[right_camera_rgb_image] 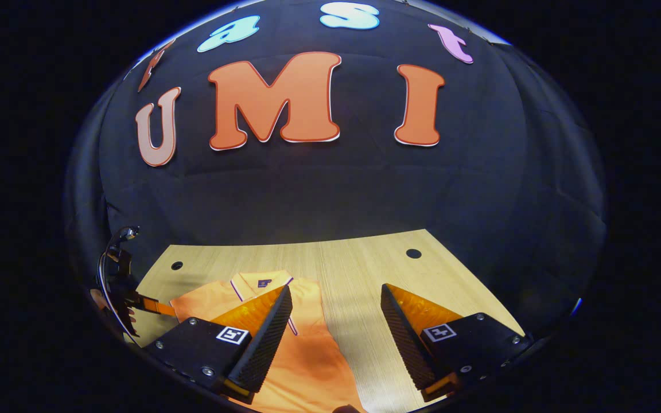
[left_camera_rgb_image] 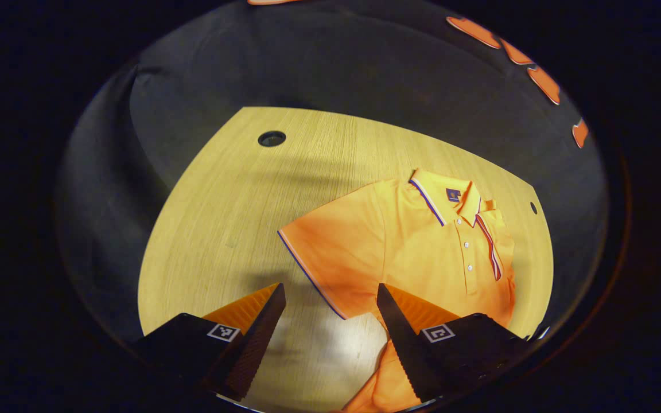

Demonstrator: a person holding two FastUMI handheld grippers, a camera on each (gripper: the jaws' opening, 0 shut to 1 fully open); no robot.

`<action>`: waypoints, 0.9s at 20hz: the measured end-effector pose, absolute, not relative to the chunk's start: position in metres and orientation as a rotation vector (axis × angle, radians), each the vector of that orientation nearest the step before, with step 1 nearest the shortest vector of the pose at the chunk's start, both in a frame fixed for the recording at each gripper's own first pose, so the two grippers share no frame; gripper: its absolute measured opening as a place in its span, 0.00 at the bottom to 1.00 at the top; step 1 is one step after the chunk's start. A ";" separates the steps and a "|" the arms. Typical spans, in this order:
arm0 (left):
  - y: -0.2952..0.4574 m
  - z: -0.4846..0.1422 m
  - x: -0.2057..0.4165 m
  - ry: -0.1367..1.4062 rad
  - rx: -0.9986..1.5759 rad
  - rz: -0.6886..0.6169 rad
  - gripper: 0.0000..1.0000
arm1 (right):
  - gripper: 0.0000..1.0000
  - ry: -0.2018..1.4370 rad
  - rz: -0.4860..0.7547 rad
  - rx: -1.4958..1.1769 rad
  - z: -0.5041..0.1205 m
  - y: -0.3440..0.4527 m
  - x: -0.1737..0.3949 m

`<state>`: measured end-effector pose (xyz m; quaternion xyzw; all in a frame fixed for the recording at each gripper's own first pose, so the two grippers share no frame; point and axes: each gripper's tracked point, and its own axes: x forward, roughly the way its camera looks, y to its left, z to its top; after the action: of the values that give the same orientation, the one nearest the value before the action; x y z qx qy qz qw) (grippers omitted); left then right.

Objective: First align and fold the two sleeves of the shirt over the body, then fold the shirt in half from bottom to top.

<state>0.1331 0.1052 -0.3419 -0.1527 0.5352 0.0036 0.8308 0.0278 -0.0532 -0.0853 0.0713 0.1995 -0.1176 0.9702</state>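
**One sleeve still out, both grippers empty**

Both grippers hover above the bench with jaws spread wide and nothing between them. In the left gripper view, the left gripper [left_camera_rgb_image: 330, 338] sits over bare wood, its far finger just overlapping the lower body of the orange polo shirt [left_camera_rgb_image: 422, 246]. Just beyond the fingertips lies the outstretched sleeve [left_camera_rgb_image: 330, 252], flat on the bench [left_camera_rgb_image: 216, 206], its striped hem running diagonally toward the gap between the fingers. Farther on, the buttoned placket and collar [left_camera_rgb_image: 445, 195] face up; the opposite side of the shirt appears already turned in along the placket, though the fisheye edge makes this hard to confirm.

In the right gripper view, the right gripper [right_camera_rgb_image: 336, 338] hangs over the shirt's edge and the bare bench beside it. The other gripper [right_camera_rgb_image: 121, 287] shows at the far left, near the flat sleeve.

By my reading, the sleeve-folding step is in hand, with the bottom-to-top fold not yet begun. Next, the left jaws need to come down on the sleeve's hem, pinch the fabric without dragging the body, and carry it across the chest, aligned with the other side.
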 end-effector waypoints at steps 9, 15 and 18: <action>0.125 -0.389 0.165 1.289 -0.257 0.074 0.94 | 0.96 0.399 -0.401 0.134 -0.072 -0.078 -0.048; 0.118 -0.406 0.158 1.371 -0.229 0.094 0.90 | 0.96 0.402 -0.461 0.136 -0.068 -0.092 -0.073; 0.112 -0.399 0.171 1.330 -0.226 0.051 0.71 | 0.96 0.419 -0.462 0.136 -0.070 -0.091 -0.081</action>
<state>0.1712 0.1120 -0.3992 -0.1045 0.6158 0.0234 0.7806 -0.0807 -0.0913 -0.0705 0.0669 0.2059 -0.2269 0.9496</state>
